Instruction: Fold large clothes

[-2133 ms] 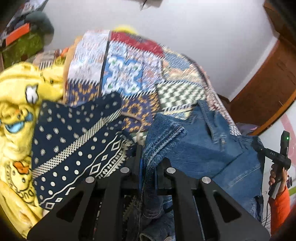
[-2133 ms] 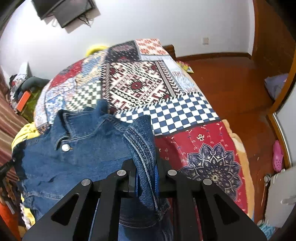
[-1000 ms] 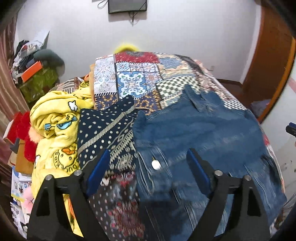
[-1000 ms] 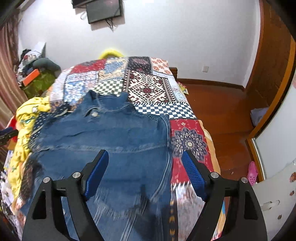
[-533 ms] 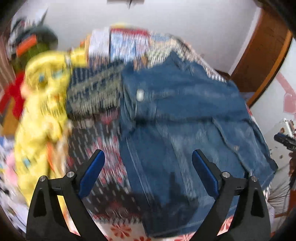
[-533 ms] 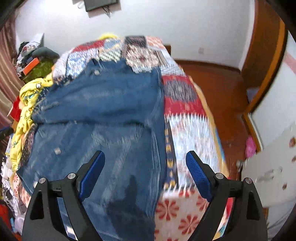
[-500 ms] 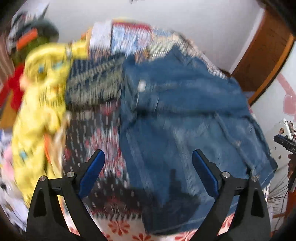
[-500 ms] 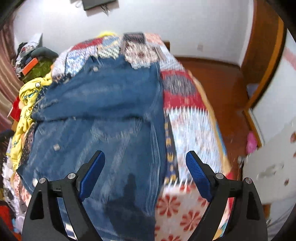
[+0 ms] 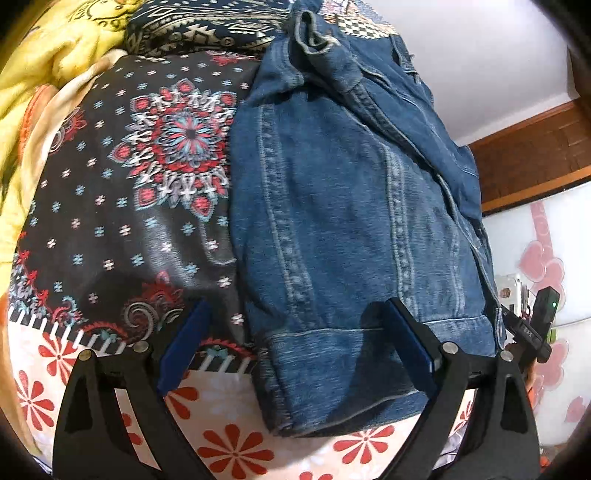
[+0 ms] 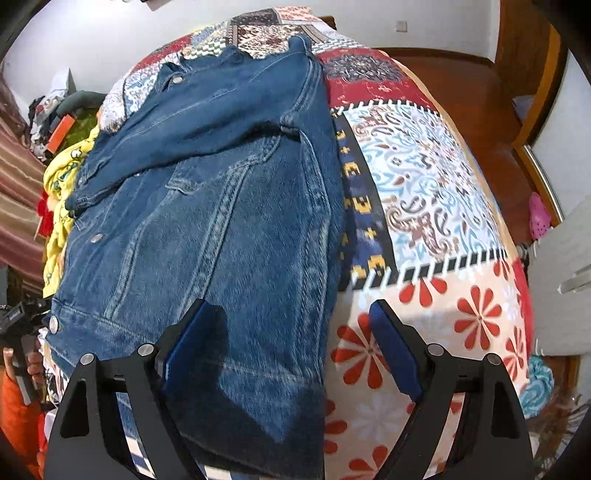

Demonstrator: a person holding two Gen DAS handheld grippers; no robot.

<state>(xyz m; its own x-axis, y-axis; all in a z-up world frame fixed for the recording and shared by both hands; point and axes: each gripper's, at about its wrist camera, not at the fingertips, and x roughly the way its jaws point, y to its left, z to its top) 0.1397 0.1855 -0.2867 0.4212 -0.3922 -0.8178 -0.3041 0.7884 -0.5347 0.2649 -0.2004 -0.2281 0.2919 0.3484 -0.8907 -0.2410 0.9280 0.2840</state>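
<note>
Denim jacket (image 10: 221,206): lies spread on the patchwork bedspread (image 10: 424,177), collar toward the far wall, hem toward both cameras; one sleeve is folded across the chest, running diagonally toward the left side.
Jacket edges: in the left wrist view the jacket (image 9: 343,229) has a straight folded side edge along the dark floral patch, and its hem band ends just short of the near edge of the bed. In the right wrist view its right side edge runs straight beside a navy strip with yellow marks.
Jacket material: stiff mid-blue denim with pale worn seams, double stitching, metal buttons (image 10: 96,238) down the placket and a flap pocket.
Left gripper (image 9: 295,354): jaws spread wide, holding nothing, hovering over the hem; the left blue pad (image 9: 181,347) is above the bedspread and the right one above the denim.
Right gripper (image 10: 291,354): jaws spread wide, empty, straddling the jacket's right edge near the hem; one pad over the denim, the other over the red flower print.
Open room: a wide strip of bare bedspread lies right of the jacket, with wooden floor (image 10: 469,92) beyond it; a dark patch of bedspread (image 9: 122,206) lies left of the jacket.
Left side clutter: a yellow printed blanket (image 9: 55,48) and a navy patterned cloth (image 9: 207,22) are bunched beside the jacket's collar end.
Bedspread texture: flat printed squares, floral, paisley and checked.
</note>
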